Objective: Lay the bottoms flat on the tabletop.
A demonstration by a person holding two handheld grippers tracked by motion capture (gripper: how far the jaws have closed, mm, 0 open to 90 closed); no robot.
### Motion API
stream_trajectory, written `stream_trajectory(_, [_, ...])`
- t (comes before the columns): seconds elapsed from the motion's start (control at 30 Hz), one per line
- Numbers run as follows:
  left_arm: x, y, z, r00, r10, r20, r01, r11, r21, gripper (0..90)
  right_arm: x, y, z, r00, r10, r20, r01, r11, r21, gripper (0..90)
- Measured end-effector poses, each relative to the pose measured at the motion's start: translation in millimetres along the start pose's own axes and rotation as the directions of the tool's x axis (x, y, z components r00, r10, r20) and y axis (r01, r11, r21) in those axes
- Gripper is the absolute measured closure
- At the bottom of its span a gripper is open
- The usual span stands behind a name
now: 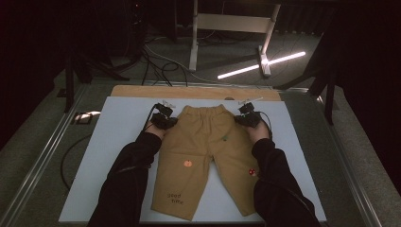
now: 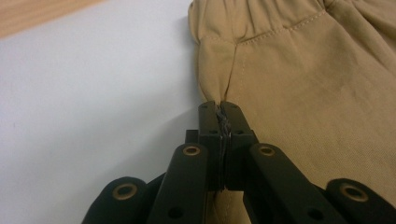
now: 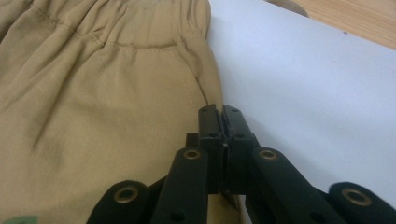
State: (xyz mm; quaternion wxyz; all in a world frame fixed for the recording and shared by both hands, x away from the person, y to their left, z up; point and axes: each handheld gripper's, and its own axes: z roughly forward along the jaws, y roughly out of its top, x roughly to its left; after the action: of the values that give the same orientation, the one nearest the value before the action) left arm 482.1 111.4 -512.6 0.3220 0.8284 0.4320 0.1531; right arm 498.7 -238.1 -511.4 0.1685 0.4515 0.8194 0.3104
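While the tan trousers point(image 1: 204, 156) lie flat on the pale table point(image 1: 118, 127), the left claw point(image 2: 219, 106) is clenched on the fabric edge just below the waistband. The right claw point(image 3: 219, 109) is pressed closed at the opposite side seam, the trousers stretching between both claws.

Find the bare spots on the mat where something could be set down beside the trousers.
Free: the mat left of the trousers, its right strip, and the band between waistband and wooden edge. Crowded: both hips, where the left claw and right claw sit.
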Motion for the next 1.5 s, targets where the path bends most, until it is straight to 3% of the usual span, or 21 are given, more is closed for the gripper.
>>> stream_trajectory(0.1, [0.8, 6.0, 4.0, 0.9998, 0.018, -0.001, -0.018, 0.9998, 0.0, 89.3, -3.7, -1.3, -1.3, 0.9995, 0.024, 0.02, -0.024, 1.0, -0.012, 88.1])
stream_trajectory(0.33, [5.7, 12.6, 10.9, 0.9991, 0.041, -0.012, -0.04, 0.9991, 0.011, 89.3, -9.2, 1.8, 1.6, 0.999, 0.031, 0.032, -0.03, 0.999, -0.016, 88.1])
stream_trajectory(0.4, [8.6, 12.7, 11.3, 0.9994, 0.031, -0.018, -0.031, 0.9995, 0.008, 89.3, -12.3, 4.6, 2.0, 0.9989, 0.026, 0.04, -0.025, 0.999, -0.023, 88.1])
stream_trajectory(0.47, [11.0, 12.9, 10.2, 0.9995, 0.024, -0.021, -0.024, 0.9997, 0.0, 89.4, -16.5, 6.0, 3.3, 0.998, 0.052, 0.035, -0.05, 0.998, -0.047, 88.1])
stream_trajectory(0.5, [11.3, 12.9, 10.2, 0.9993, 0.029, -0.023, -0.029, 0.9996, 0.0, 89.3, -19.3, 6.6, 4.6, 0.9972, 0.067, 0.033, -0.065, 0.997, -0.046, 88.1])
stream_trajectory(0.6, [11.4, 13.3, 12.4, 0.9992, 0.029, -0.028, -0.03, 0.9995, -0.009, 89.2, -21.8, 8.0, 7.2, 0.9977, 0.053, 0.042, -0.052, 0.998, -0.028, 88.1])
stream_trajectory(0.77, [5.9, 15.4, 17.1, 0.9977, 0.055, -0.04, -0.055, 0.9984, -0.014, 89.1, -21.5, 3.6, 12.1, 0.9953, 0.074, 0.062, -0.073, 0.997, -0.018, 88.0])
stream_trajectory(0.83, [6.4, 14.5, 18.5, 0.9983, 0.048, -0.034, -0.048, 0.9988, -0.011, 88.8, -21.0, 3.5, 12.1, 0.993, 0.096, 0.07, -0.095, 0.995, -0.017, 87.9])
stream_trajectory(0.97, [4.5, 14.7, 18.8, 0.9974, 0.063, -0.034, -0.063, 0.9979, -0.011, 88.4, -18.9, 3.6, 12.2, 0.9918, 0.091, 0.089, -0.09, 0.996, -0.015, 87.9])
stream_trajectory(1.03, [3.7, 15.0, 18.3, 0.9974, 0.064, -0.032, -0.065, 0.9978, -0.012, 88.4, -15.4, 2.4, 12.1, 0.9907, 0.054, 0.125, -0.053, 0.999, -0.013, 87.9])
stream_trajectory(1.17, [5.1, 13.4, 19.0, 0.998, 0.062, -0.017, -0.062, 0.998, -0.012, 86.7, -14.7, 2.0, 11.7, 0.9924, 0.051, 0.112, -0.049, 0.999, -0.024, 84.2])
stream_trajectory(1.23, [5.1, 13.4, 19.3, 0.9982, 0.06, -0.011, -0.06, 0.9981, -0.013, 75.6, -14.6, 3.1, 10.6, 0.9926, 0.046, 0.112, -0.044, 0.999, -0.021, 72.2])
stream_trajectory(1.37, [-1.1, 17.3, 17.7, 0.9975, 0.032, -0.063, -0.031, 0.9995, 0.004, 43.8, -13.6, 4.6, 6.6, 0.9941, 0.054, 0.094, -0.05, 0.998, -0.046, 59.5])
stream_trajectory(1.5, [-2.9, 19.2, 13.3, 0.999, 0.012, -0.044, -0.012, 0.9999, 0.0, 28.3, -14.2, 6.9, 0.2, 0.9955, 0.069, 0.064, -0.065, 0.996, -0.068, 42.1])
